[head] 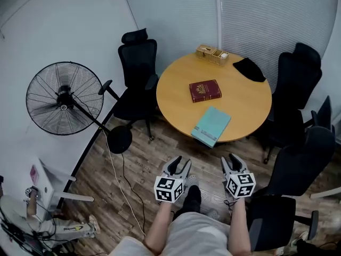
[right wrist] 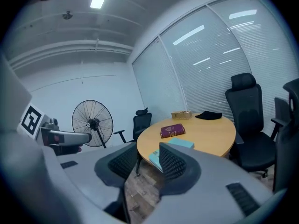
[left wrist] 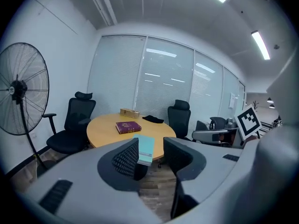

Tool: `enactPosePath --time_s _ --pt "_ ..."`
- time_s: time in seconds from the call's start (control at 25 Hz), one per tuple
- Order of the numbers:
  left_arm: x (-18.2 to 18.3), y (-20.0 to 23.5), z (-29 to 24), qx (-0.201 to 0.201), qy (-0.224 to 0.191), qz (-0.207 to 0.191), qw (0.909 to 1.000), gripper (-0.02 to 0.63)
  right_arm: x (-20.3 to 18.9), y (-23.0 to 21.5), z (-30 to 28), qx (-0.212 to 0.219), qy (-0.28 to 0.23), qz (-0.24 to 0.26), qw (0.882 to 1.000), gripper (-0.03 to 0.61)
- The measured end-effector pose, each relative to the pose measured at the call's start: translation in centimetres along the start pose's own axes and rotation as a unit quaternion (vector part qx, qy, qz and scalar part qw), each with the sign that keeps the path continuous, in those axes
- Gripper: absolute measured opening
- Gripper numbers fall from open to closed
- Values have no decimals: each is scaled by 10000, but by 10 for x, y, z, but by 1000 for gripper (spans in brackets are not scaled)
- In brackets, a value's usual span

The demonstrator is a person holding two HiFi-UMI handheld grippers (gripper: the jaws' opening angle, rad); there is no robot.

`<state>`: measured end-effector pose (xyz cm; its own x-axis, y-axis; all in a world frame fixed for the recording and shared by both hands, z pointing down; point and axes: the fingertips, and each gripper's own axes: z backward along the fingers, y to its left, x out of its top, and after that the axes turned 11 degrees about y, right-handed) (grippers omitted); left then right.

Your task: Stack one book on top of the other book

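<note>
A dark red book point(head: 205, 90) lies in the middle of the round wooden table point(head: 176, 89). A teal book point(head: 211, 126) lies nearer me, its corner over the table's front edge. Both gripper views show the red book point(left wrist: 128, 127) point(right wrist: 172, 131) behind the teal book point(left wrist: 145, 148) point(right wrist: 180, 144). My left gripper point(head: 178, 165) and right gripper point(head: 233, 163) hang over the floor, short of the table. Each stands open with nothing between its fingers. The left gripper point(left wrist: 152, 155) and right gripper point(right wrist: 145, 160) point toward the books.
A small wooden box point(head: 212, 53) and a black cloth point(head: 249, 69) sit at the table's far side. Black office chairs point(head: 137, 73) point(head: 295, 81) ring the table; another chair point(head: 279, 207) is close at my right. A standing fan point(head: 65, 97) is at the left, with a cable on the floor.
</note>
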<state>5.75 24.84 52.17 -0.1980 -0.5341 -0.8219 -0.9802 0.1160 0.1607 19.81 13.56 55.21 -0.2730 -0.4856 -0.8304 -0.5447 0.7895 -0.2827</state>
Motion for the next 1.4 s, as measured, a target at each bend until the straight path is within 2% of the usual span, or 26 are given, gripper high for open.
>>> enactPosePath --time_s 0.28,0.6,1.0,1.2,1.4 --pt "20 23 -31 -20 0 124 9999 218 15 -15 -38 3 175 -48 9998 215" --pt "46 63 -83 -96 43 370 9993 227 42 -36 -98 -59 476 75 9988 218" --pt "94 136 -135 -207 -87 528 9984 227 96 -42 -184 -186 535 240 9981 218" --pt "102 163 -151 -283 -67 626 9976 227 103 -49 -205 -308 607 231 9974 221" --pt "99 169 -166 -329 17 706 9970 227 102 -63 -213 -402 704 279 9963 224"
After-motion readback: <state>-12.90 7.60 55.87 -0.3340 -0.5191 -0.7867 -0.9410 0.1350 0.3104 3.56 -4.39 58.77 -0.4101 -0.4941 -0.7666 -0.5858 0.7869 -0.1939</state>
